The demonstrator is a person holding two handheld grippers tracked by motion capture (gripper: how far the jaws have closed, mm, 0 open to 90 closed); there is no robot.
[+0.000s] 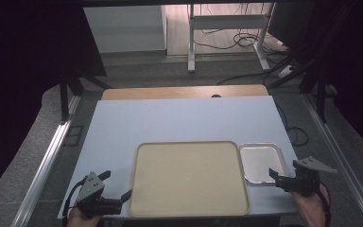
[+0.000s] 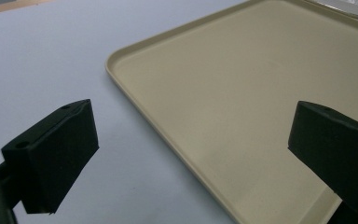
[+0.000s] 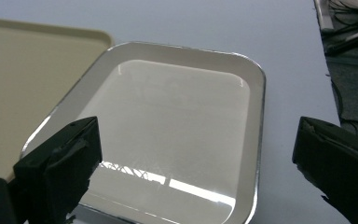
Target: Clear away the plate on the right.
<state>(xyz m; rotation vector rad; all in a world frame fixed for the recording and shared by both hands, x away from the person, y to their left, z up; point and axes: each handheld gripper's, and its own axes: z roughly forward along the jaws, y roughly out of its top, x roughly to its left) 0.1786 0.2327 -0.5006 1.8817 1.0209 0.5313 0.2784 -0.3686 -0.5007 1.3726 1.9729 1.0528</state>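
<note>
Tray (image 1: 189, 178) beige matte rect.; metal pan (image 1: 261, 163) shiny, rounded corners.

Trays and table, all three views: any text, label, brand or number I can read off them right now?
None: no readable text in these views.
Beige tray: plain, no label or mark.
Metal tray: bare and shiny, only reflections, no stamp visible.
Table: plain pale blue, no writing.
Left hand-held gripper and right hand-held gripper: black jaws and grey plates, no lettering legible.
</note>
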